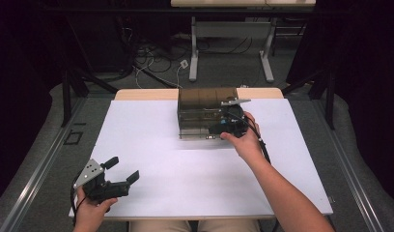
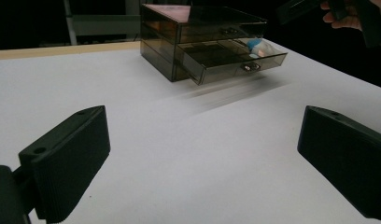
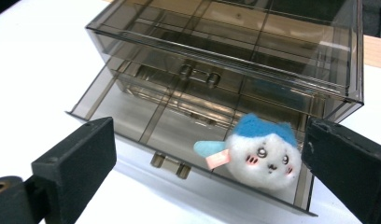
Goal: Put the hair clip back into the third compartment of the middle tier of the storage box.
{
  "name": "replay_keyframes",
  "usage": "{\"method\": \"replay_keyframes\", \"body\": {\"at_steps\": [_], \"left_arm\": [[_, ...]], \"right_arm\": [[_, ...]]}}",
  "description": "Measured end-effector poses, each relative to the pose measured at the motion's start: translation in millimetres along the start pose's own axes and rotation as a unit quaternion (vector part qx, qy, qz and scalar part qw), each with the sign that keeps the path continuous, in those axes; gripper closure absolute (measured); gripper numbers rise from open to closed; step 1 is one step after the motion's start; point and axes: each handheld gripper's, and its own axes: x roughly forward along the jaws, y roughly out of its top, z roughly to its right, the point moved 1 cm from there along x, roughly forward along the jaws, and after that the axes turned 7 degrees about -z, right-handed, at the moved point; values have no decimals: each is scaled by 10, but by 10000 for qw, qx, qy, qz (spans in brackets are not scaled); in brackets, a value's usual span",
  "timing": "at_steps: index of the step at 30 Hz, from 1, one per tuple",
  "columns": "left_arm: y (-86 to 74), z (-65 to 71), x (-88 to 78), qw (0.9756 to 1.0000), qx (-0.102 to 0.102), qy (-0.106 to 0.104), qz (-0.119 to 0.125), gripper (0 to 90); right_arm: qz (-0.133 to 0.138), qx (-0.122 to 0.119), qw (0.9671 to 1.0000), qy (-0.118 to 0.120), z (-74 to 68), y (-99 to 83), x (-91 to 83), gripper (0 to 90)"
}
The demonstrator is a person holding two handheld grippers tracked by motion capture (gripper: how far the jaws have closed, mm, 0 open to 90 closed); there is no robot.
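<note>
On the white table (image 1: 151, 145) stands a smoky transparent drawer cabinet (image 3: 254, 42), its lower drawer (image 3: 146, 121) pulled out toward me and divided into compartments. In that drawer's front compartment, on my right gripper's right-hand side, lies a small white plush toy with a blue cap (image 3: 263, 151), beside the front wall. My right gripper (image 3: 207, 168) hovers just before the drawer, jaws spread wide and empty; my left gripper (image 2: 202, 158) sits well apart near the table's near corner, released, holding nothing.
</note>
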Motion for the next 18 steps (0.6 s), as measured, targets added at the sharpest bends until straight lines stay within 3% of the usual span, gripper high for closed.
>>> {"method": "replay_keyframes", "body": {"at_steps": [8, 18], "left_arm": [[3, -6, 0, 10000, 57, 32, -14, 26], [2, -10, 6, 10000, 62, 54, -22, 27]], "right_arm": [[158, -138, 9997, 130, -69, -101, -181, 31], [302, -281, 9990, 147, -30, -250, -401, 23]]}}
